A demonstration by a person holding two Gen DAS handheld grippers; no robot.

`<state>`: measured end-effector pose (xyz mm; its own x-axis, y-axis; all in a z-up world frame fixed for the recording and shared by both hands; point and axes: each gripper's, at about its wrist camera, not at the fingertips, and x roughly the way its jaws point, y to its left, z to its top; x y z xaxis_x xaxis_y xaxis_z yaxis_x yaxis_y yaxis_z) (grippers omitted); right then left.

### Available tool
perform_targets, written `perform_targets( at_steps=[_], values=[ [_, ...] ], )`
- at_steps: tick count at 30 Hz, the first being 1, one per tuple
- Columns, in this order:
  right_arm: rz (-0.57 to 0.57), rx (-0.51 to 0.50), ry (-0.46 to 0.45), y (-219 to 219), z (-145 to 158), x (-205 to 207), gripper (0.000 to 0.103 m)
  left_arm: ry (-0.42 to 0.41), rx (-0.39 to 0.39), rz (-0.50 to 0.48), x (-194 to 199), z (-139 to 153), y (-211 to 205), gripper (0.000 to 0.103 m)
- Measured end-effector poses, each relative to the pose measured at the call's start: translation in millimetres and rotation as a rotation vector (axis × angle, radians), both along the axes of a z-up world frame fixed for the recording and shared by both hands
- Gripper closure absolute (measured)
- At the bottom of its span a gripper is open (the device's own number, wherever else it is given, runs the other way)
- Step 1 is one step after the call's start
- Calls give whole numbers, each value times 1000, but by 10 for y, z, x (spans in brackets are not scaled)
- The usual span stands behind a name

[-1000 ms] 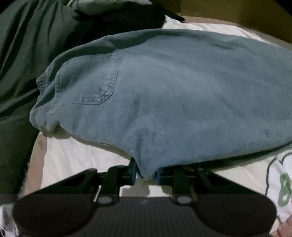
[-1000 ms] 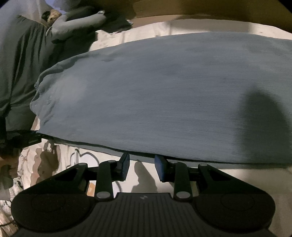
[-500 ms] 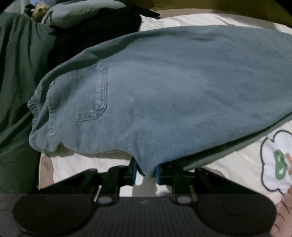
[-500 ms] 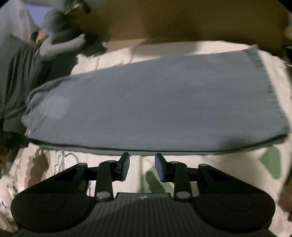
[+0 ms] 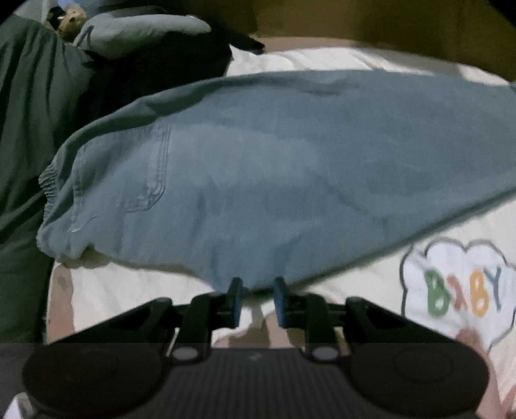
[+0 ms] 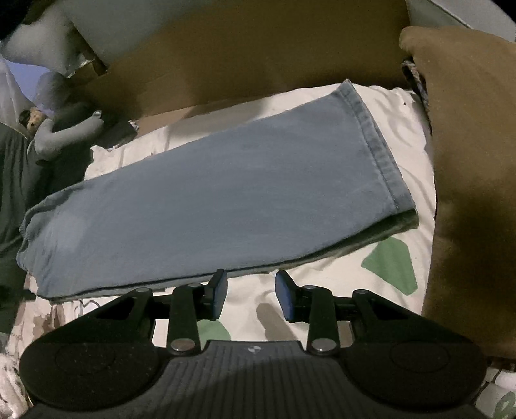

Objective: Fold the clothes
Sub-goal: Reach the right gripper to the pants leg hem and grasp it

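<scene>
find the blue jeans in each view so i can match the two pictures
Left wrist view: the blue jeans fill the middle, back pocket and waistband at left, near edge between the left tongs.
Right wrist view: the jeans run from lower left to the leg hem at upper right, just beyond the empty right tongs.
Shared landmark: the grey soft toy at upper left.

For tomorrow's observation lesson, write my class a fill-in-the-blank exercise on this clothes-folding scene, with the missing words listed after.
1. The jeans lie on a white bedsheet printed with the word ____.
2. The left gripper is closed on the edge of the ____.
3. The right gripper holds ____ between its blue pads.
4. The stitched patch pocket shows in the ____ wrist view.

Missing words: BABY; jeans; nothing; left
</scene>
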<state>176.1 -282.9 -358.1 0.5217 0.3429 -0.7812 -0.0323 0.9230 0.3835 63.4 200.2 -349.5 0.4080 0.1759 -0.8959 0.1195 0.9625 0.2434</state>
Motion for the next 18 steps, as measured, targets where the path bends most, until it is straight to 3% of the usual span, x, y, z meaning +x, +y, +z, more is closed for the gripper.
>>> perform_targets(
  at_steps=[3,9,13,18],
  values=[
    [5,-57,-2,13,-53,-18,63,-23,-7,14,76,-88,12,80],
    [-67,-66,0,-101,-148,-2,62,-28,-39,95,149,-262,126,80],
    [-138,-62,-6,-186,-187,41,60,-9,-17,78,134,-401,131,80],
    [-158,-141,-107,-185,-77,112,60,-3,2,67,135,-458,102,80]
  ],
)
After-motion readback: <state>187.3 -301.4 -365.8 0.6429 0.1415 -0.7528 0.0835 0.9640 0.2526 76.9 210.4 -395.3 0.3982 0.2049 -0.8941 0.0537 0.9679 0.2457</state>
